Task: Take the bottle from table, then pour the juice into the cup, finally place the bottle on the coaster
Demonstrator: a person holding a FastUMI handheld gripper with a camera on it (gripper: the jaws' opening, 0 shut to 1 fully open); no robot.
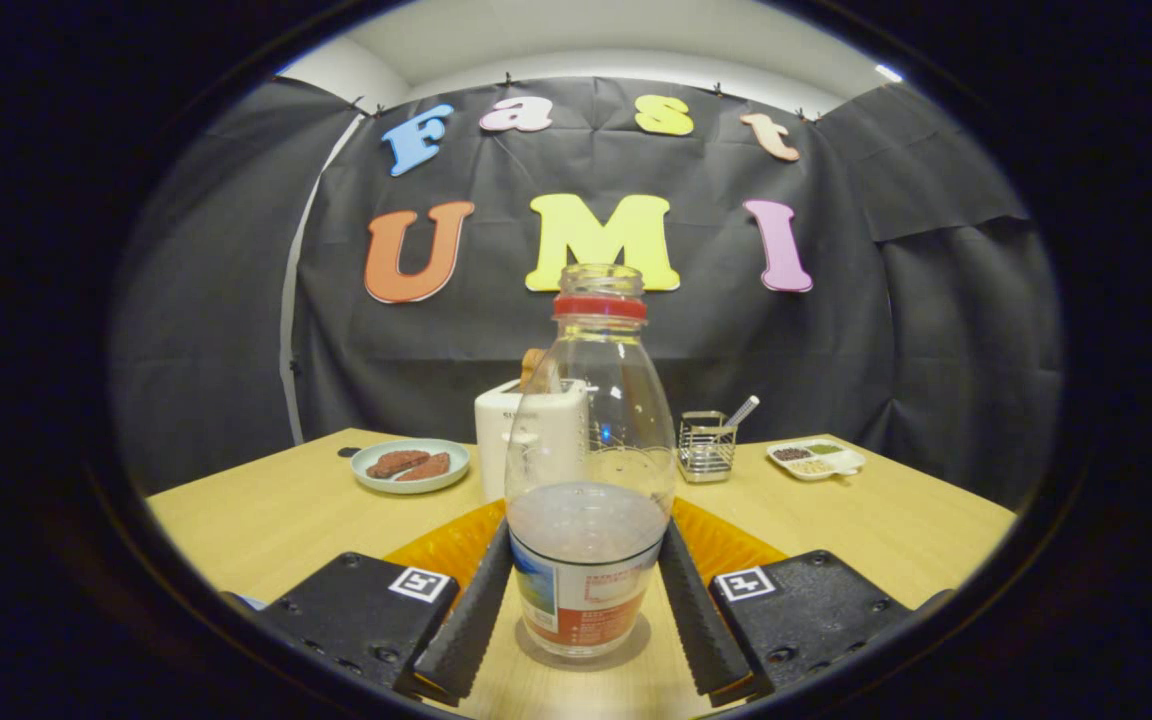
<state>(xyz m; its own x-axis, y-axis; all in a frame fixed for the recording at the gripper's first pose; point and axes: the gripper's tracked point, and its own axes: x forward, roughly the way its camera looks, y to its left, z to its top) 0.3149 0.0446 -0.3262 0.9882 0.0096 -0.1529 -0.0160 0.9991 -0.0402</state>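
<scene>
A clear glass bottle (588, 440) with a red neck ring and no cap stands upright between my fingers, its base on or just above the wooden table (266, 520). Pale liquid fills about its lower third, above a printed label. My gripper (586, 535) is shut on the bottle, with both fingers (471, 610) pressing on its lower sides at label height. An orange ribbed coaster (441, 548) lies flat on the table just beyond the fingers and behind the bottle.
A white toaster (496, 440) holding bread stands behind the bottle. To its left is a pale green plate (410, 466) with two brown pieces. A small wire basket (706, 447) with a utensil and a white divided dish (816, 459) sit at the back right.
</scene>
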